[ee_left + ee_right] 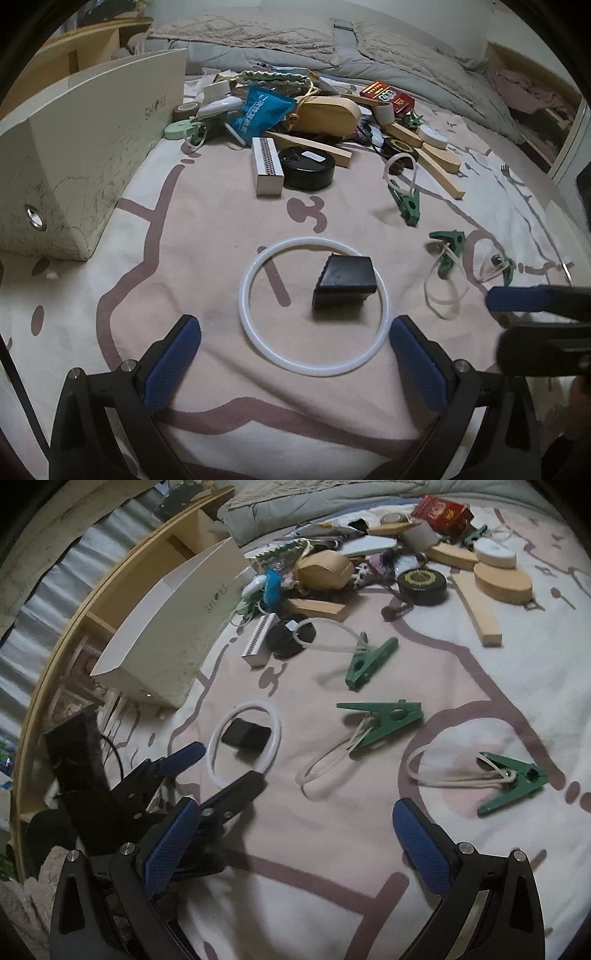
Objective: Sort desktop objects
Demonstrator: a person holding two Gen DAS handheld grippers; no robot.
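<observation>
Nearest the left tool (295, 350), whose blue pads stand wide apart and empty, 1 white ring (314, 306) lies flat on the bed sheet (207, 229), circling 1 black block (345, 282). Right of the ring lie 3 green clips (382, 725), long axes roughly crosswise. Beyond the ring sits the right tool (295, 830), likewise spread open.

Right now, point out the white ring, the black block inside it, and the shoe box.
white ring (246, 284), left wrist view, left arc of the ring.
black block (345, 277), left wrist view, its top face.
shoe box (173, 642), right wrist view, its long side wall.
</observation>
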